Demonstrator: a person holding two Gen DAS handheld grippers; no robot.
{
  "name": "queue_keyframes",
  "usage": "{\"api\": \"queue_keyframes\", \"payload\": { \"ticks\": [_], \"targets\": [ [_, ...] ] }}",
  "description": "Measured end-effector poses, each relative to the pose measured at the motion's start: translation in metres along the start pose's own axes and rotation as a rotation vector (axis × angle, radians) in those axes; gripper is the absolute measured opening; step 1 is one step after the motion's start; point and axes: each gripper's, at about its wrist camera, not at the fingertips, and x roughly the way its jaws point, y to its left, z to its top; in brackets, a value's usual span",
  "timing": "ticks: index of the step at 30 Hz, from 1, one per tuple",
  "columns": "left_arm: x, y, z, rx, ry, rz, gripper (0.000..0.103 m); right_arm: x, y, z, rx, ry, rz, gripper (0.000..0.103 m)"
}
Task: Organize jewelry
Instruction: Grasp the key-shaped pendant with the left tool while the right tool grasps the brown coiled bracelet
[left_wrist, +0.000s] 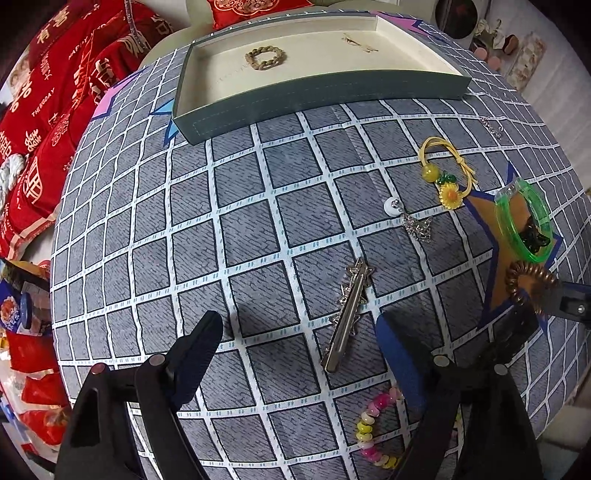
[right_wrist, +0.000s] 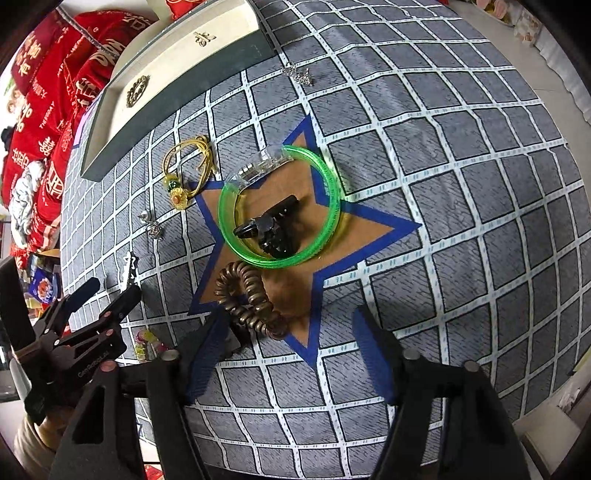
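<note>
While the silver star hair clip (left_wrist: 347, 314) lies flat on the grid-patterned cloth (left_wrist: 240, 221), it sits between the spread jaws of the left gripper (left_wrist: 303, 332), untouched by either pad. A brown coil hair tie (right_wrist: 249, 299) lies on the star patch (right_wrist: 354, 229), just ahead of the right gripper (right_wrist: 291, 325), whose jaws stand apart, gripping nothing. Beyond it: green bangle (right_wrist: 280, 203) around a black clip (right_wrist: 269, 229). Farther off, the tray (left_wrist: 314, 99) contains a chain bracelet (left_wrist: 265, 57)
</note>
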Motion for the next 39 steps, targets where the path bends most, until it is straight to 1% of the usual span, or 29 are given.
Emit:
{"api": "queue_keyframes", "payload": {
  "ticks": [1, 2, 3, 4, 6, 8, 9, 10, 11, 12, 13, 14, 15, 16, 17, 19, 21, 26, 31, 34, 39],
  "targets": [
    [0.0, 0.0, -0.001, 0.002, -0.001, -0.002, 0.091, 0.001, 0.001, 0.0, -0.007, -0.003, -0.005, 0.064],
    [-0.001, 0.0, -0.002, 0.003, -0.003, -0.007, 0.088, 0.0, 0.001, 0.0, -0.021, -0.009, -0.011, 0.059],
    [-0.001, 0.0, -0.001, 0.005, -0.004, -0.013, 0.087, 0.001, 0.004, 0.0, -0.034, -0.008, -0.015, 0.054],
    [-0.001, 0.002, 0.0, 0.007, -0.005, -0.012, 0.086, 0.001, 0.007, 0.0, -0.045, -0.01, -0.021, 0.052],
    [-0.002, 0.002, 0.0, 0.012, -0.009, -0.016, 0.082, 0.003, 0.012, 0.0, -0.068, -0.009, -0.033, 0.045],
    [-0.003, 0.0, -0.001, 0.012, -0.011, -0.035, 0.075, 0.003, 0.016, -0.001, -0.094, -0.012, -0.045, 0.042],
    [-0.005, -0.002, -0.002, 0.013, -0.012, -0.039, 0.072, 0.003, 0.018, -0.001, -0.102, -0.012, -0.047, 0.039],
    [-0.006, -0.003, -0.003, 0.016, -0.015, -0.048, 0.066, 0.003, 0.021, -0.001, -0.115, -0.014, -0.048, 0.037],
    [-0.007, -0.006, -0.004, 0.018, -0.017, -0.056, 0.06, 0.003, 0.023, -0.002, -0.125, -0.019, -0.05, 0.03],
    [-0.008, -0.008, -0.004, 0.021, -0.018, -0.064, 0.057, 0.002, 0.026, -0.002, -0.137, -0.024, -0.055, 0.022],
    [-0.009, -0.01, -0.005, 0.024, -0.02, -0.072, 0.05, 0.002, 0.027, -0.002, -0.145, -0.027, -0.065, 0.017],
    [-0.011, -0.015, -0.005, 0.027, -0.024, -0.079, 0.041, 0.003, 0.029, -0.002, -0.154, -0.026, -0.081, 0.014],
    [-0.012, -0.017, -0.006, 0.029, -0.025, -0.089, 0.037, 0.003, 0.028, -0.002, -0.152, -0.024, -0.078, 0.013],
    [-0.014, -0.022, -0.006, 0.032, -0.026, -0.093, 0.028, 0.003, 0.028, -0.002, -0.145, -0.022, -0.067, 0.012],
    [-0.014, -0.024, -0.006, 0.035, -0.027, -0.096, 0.026, 0.003, 0.026, -0.002, -0.137, -0.023, -0.061, 0.012],
    [-0.017, -0.028, -0.006, 0.029, -0.03, -0.103, 0.026, 0.001, 0.025, -0.003, -0.133, -0.03, -0.057, 0.012],
    [-0.021, -0.026, -0.005, 0.002, -0.035, -0.128, 0.026, -0.003, 0.024, -0.003, -0.13, -0.035, -0.049, 0.012],
    [-0.033, -0.014, -0.002, -0.062, -0.044, -0.174, 0.026, -0.016, 0.019, -0.004, -0.135, -0.04, -0.02, 0.012],
    [-0.045, -0.003, 0.005, -0.091, -0.066, -0.189, 0.026, -0.031, 0.021, 0.001, -0.133, -0.051, 0.016, 0.012],
    [-0.047, 0.017, 0.01, -0.109, -0.08, -0.198, 0.026, -0.04, 0.021, 0.007, -0.135, -0.06, 0.033, 0.012],
    [-0.056, 0.027, 0.023, -0.142, -0.117, -0.207, 0.026, -0.053, 0.028, 0.02, -0.15, -0.089, 0.053, 0.012]
  ]
}}
